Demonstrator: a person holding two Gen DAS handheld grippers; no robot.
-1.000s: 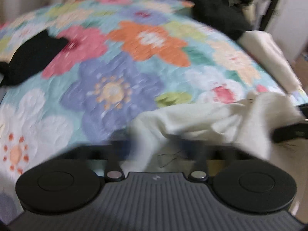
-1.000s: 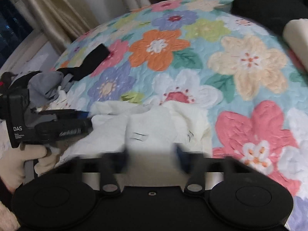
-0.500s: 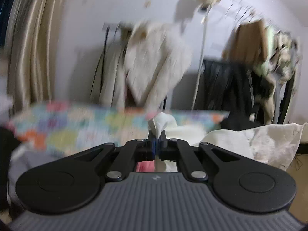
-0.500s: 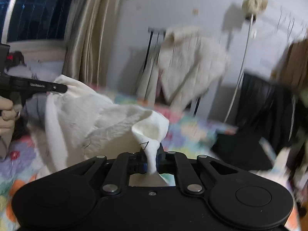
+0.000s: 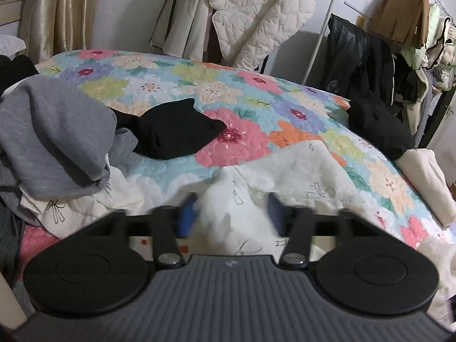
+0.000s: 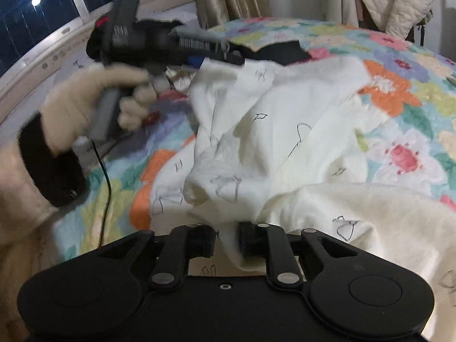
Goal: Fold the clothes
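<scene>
A cream garment [image 5: 299,171] printed with small bows lies rumpled on the flowered quilt [image 5: 250,91]. My left gripper [image 5: 230,209] is open, its blue-padded fingers blurred, and a raised fold of the cream cloth sits loosely between them. In the right wrist view the same garment [image 6: 299,131] spreads across the bed. My right gripper [image 6: 226,239] stands slightly open at the near hem, with a strip of cloth in the gap. The left gripper [image 6: 199,54], held by a gloved hand [image 6: 85,105], hovers at the garment's far left corner.
A heap of grey clothing [image 5: 57,142] and a black garment [image 5: 176,134] lie left on the bed. Another black garment [image 5: 379,131] and a folded cream piece [image 5: 427,179] are on the right edge. Coats hang on a rack [image 5: 256,8] behind. A cable [image 6: 107,188] trails from the left gripper.
Half a second ago both grippers were shut on the cream garment and held it up in the air. Now it lies on the quilt, both sets of fingers have parted, and both grippers are low.
</scene>
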